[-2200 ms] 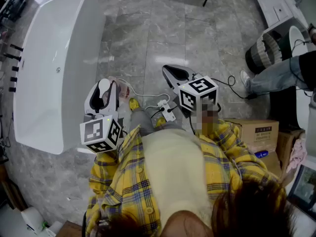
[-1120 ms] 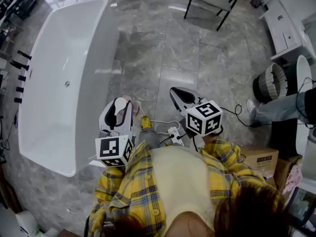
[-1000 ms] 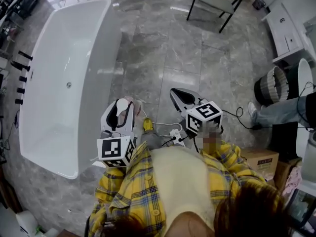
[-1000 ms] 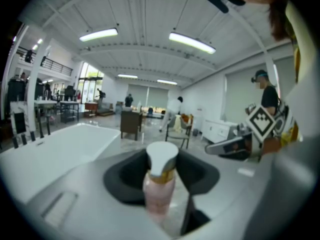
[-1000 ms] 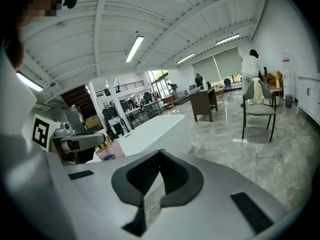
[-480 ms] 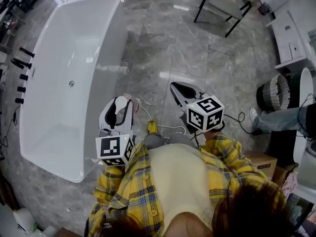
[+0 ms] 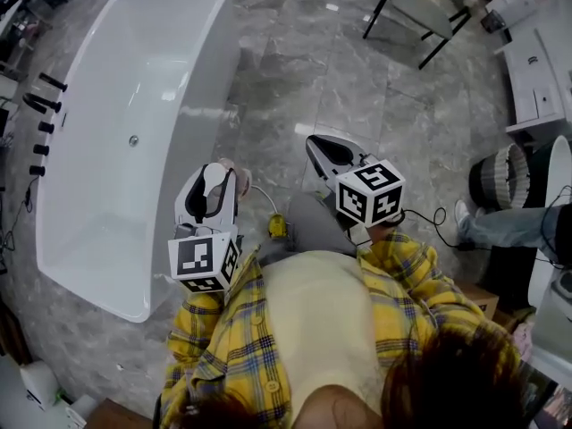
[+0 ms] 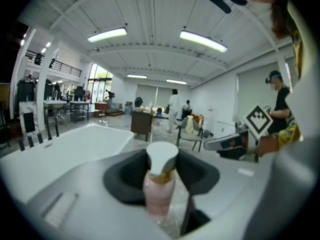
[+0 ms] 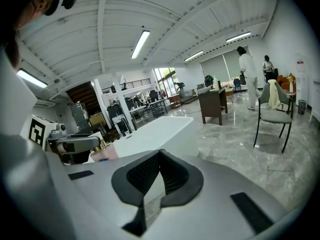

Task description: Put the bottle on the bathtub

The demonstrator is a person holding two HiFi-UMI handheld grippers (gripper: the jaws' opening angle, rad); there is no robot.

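I see a bright room. Long ceiling lights (image 8: 202,40) shine from above and leave white shiny spots on the floor (image 7: 305,130). The bathtub (image 7: 116,105) glows very white. Both gripper views bend at the edges, with black corners. The bottle (image 8: 160,186), up close, looks fuzzy.

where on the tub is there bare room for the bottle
The bathtub rim's near long side, bordering the floor, is bare end to end. The basin is bare too apart from the drain. The far side is crowded by black taps.
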